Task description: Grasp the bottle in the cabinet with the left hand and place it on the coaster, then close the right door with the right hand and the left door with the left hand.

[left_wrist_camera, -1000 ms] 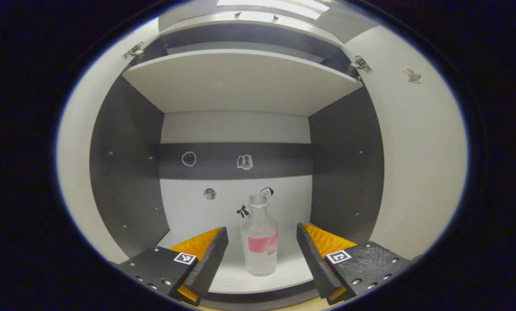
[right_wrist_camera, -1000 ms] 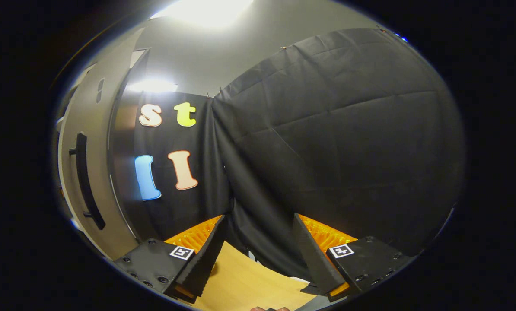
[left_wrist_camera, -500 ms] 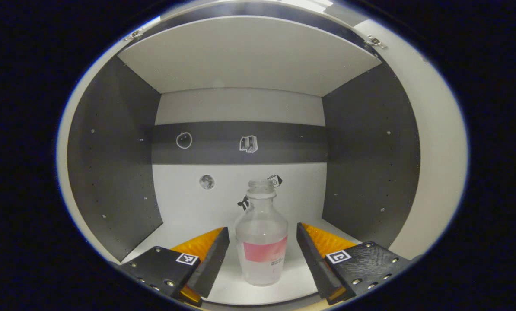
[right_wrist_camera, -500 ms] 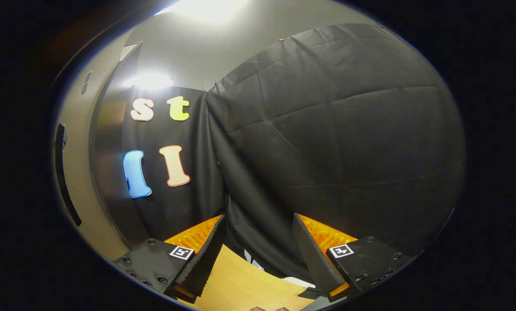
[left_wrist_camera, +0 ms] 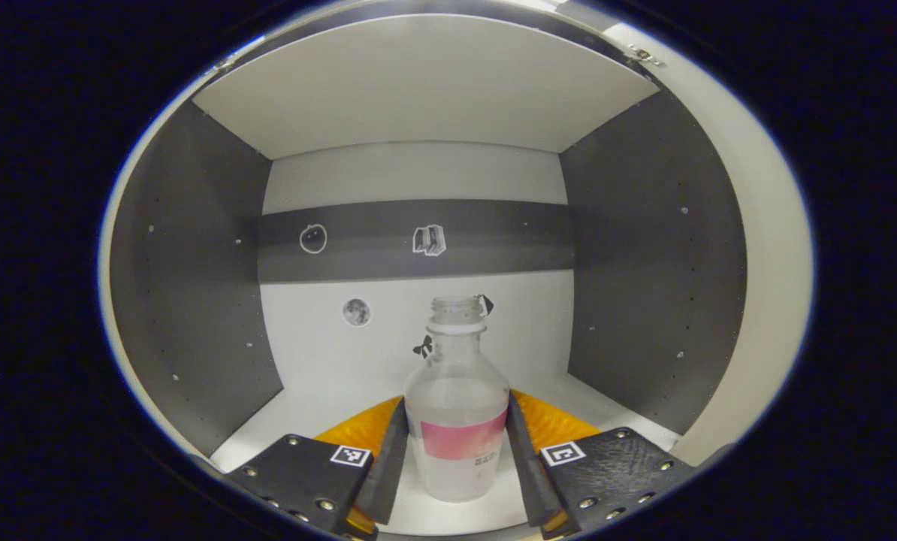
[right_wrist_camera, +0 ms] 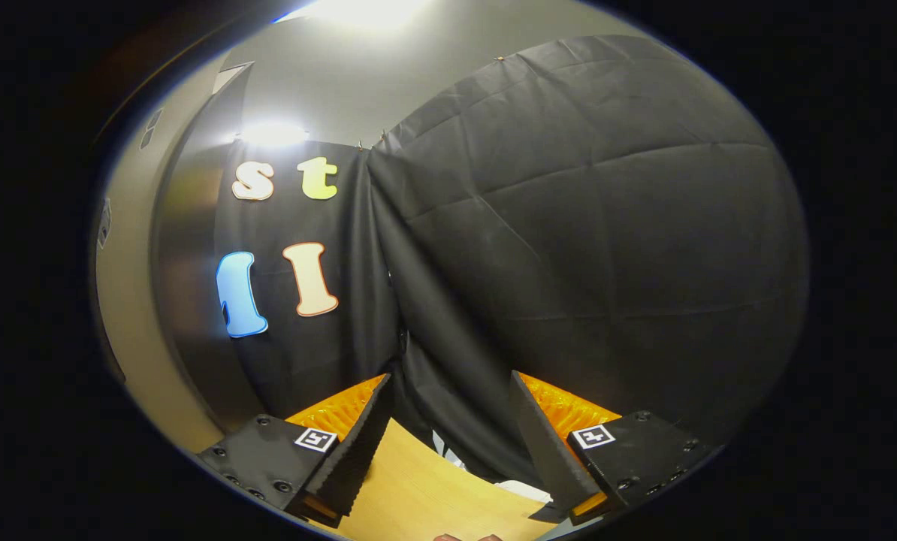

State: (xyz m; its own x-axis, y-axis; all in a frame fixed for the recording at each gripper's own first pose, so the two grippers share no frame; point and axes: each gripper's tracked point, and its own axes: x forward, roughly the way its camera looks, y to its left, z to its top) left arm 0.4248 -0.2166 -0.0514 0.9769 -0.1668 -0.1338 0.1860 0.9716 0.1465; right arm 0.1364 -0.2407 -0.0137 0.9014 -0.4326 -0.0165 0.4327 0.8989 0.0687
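Now we see the left gripper (left_wrist_camera: 456, 458) reaching into the cabinet (left_wrist_camera: 193, 255), its two fingers set one on each side of the bottle (left_wrist_camera: 457, 421). Both fingers lie right against the bottle's lower body, at the height of its pink label, so we read the gripper as clamped on the bottle. That bottle stands upright on the cabinet's white floor, near the front edge and a little right of the middle; it is clear, uncapped, and its open neck rises in front of the back wall (left_wrist_camera: 411, 346). On that wall we can pick out a dark band with two small stickers (left_wrist_camera: 428, 240), and a few more stickers lower down, two of them partly hidden behind the bottle's neck. A white shelf (left_wrist_camera: 418, 83) spans the cabinet above, and the open right door (left_wrist_camera: 771, 255) shows along the right edge. In the right gripper view, the right gripper (right_wrist_camera: 448, 443) has its fingers well apart with nothing between them; it hangs over a wooden tabletop (right_wrist_camera: 426, 496) and faces the black cloth wall (right_wrist_camera: 584, 225). At far left there, we see a pale door panel (right_wrist_camera: 129, 315) edge-on.
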